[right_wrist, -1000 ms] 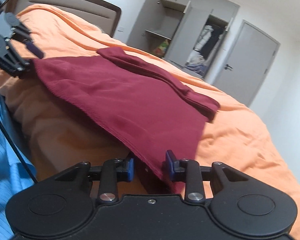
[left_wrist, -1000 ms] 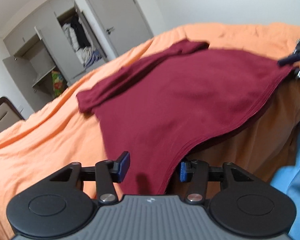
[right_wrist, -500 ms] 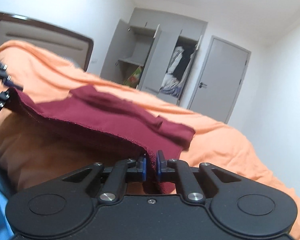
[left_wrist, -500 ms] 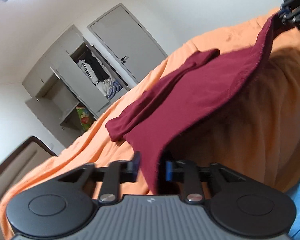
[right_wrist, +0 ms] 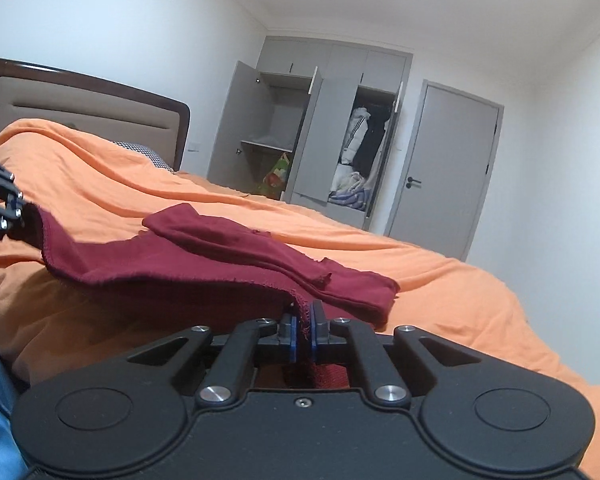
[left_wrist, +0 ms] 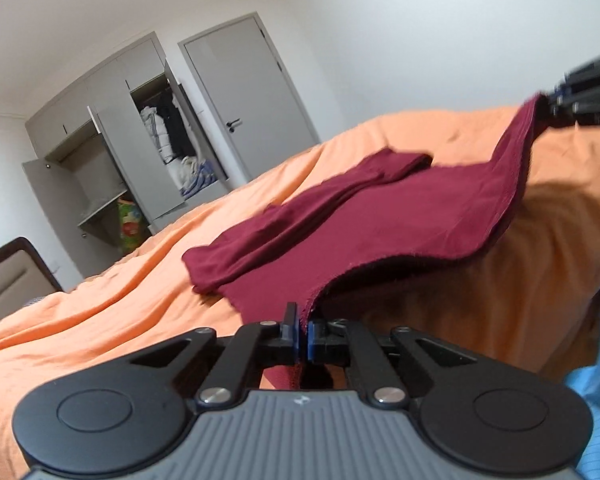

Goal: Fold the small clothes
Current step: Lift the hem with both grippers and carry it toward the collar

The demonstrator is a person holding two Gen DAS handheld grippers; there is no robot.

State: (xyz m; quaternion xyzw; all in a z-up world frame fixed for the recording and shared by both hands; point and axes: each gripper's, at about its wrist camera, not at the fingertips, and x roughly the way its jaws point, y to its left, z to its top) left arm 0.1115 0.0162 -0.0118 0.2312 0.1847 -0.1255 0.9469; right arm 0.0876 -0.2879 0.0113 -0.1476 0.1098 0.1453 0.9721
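Maroon cloth (left_wrist: 380,232) is pinched at its near hem by both grippers: the left gripper (left_wrist: 301,330), bottom centre of its frame, now has its fingers clamped narrow on one corner where a second ago they stood wide, and the right gripper (right_wrist: 302,330) likewise grips the other corner. Between them the hem has risen off the orange bedspread (left_wrist: 100,312), so the fold-over can probably begin. Beyond, mid-frame, the rest lies bunched on the bed; an open wardrobe (right_wrist: 320,132) stands farthest.

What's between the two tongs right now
The lifted hem of the maroon garment, spanning from the left tongs to the right tongs; both wrist views show it.
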